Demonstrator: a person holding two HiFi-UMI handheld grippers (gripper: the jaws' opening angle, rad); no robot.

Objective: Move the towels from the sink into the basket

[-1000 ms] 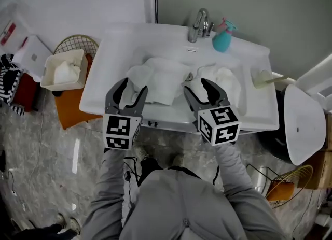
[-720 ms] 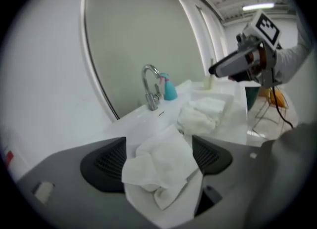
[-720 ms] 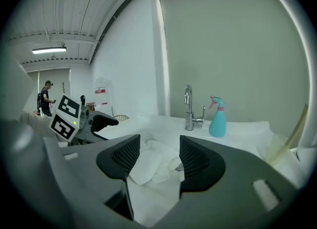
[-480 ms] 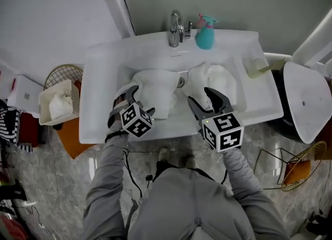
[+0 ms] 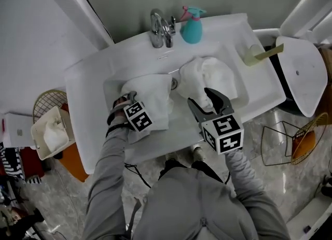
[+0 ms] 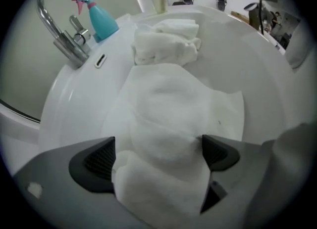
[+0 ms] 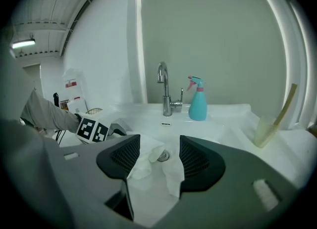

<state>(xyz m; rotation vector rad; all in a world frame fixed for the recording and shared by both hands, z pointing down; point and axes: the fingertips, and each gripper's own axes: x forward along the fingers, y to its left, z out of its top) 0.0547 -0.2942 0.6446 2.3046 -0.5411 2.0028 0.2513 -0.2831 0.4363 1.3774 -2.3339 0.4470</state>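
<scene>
Two white towels lie in the white sink [image 5: 83, 88]. The left towel [image 5: 153, 94] drapes over the basin's near side, and the right towel [image 5: 207, 75] is bunched beside the drain. My left gripper [image 5: 127, 105] is down on the left towel [image 6: 168, 124]. Its jaws are opening, and a fold of the towel bulges between them [image 6: 159, 158]. My right gripper [image 5: 202, 97] hovers over the near rim, open, with nothing between its fingers [image 7: 159, 149]. The white basket [image 5: 49, 130], on the floor to the left, holds one towel.
A chrome faucet [image 5: 158, 26] and a teal spray bottle [image 5: 192, 26] stand at the back of the sink. A cup with a stick [image 5: 254, 55] sits at the right corner. A white lid [image 5: 298, 73] and a wire rack [image 5: 298, 140] are to the right.
My left gripper has moved forward and down into the sink onto the left towel, and its jaws have spread. The right gripper has hardly moved. The head view has swung.
</scene>
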